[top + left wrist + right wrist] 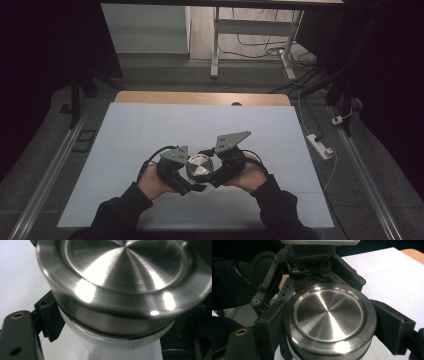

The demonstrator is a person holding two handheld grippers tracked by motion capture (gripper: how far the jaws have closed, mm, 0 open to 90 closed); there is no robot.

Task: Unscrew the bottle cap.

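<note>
The room is dim with black edges in the high view, only the pale bench [150, 130] catching light from above, while bright glare streaks the steel lid [125, 267], soft and blurred close up in the left gripper view.

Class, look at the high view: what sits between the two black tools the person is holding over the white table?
A round brushed-steel container with a lid sits between the left tool and the right tool; the right gripper view shows jaws clamped against its lid.

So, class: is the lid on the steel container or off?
On. The lid sits on the steel container, a thin seam beneath; the right gripper jaws clamp its rim.
</note>
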